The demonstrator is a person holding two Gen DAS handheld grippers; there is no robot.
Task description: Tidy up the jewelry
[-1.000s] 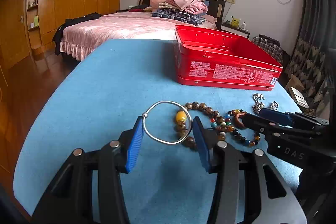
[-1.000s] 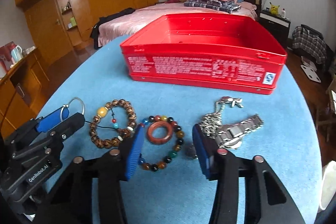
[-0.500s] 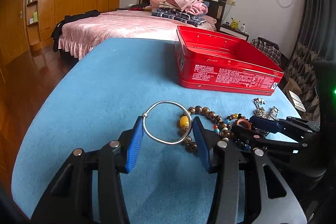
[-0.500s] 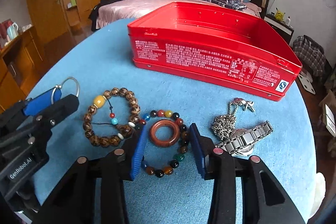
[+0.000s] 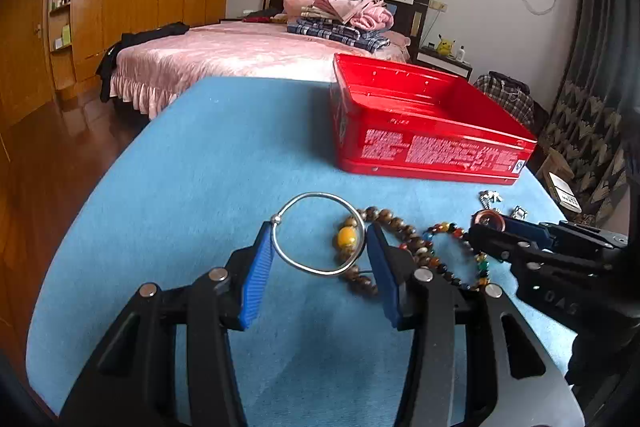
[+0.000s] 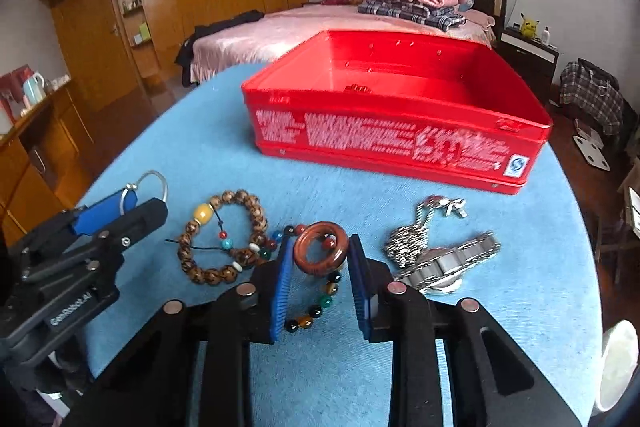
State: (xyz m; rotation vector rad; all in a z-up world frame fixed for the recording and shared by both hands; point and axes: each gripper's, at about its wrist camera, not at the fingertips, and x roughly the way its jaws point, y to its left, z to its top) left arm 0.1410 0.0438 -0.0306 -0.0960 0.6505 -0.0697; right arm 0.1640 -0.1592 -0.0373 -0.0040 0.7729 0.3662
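The right claw [image 6: 318, 259], its jaws just closing, grips the stiff, smooth brown ring [image 6: 320, 247] by its sides, near the bead bracelet [image 6: 316, 307] on the blue surface [image 6: 520, 227]; it seems light and could slip.

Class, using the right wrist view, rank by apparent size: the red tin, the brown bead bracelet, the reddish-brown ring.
1. red tin
2. brown bead bracelet
3. reddish-brown ring, though it sits nearer the camera, so it looks bigger than it is.
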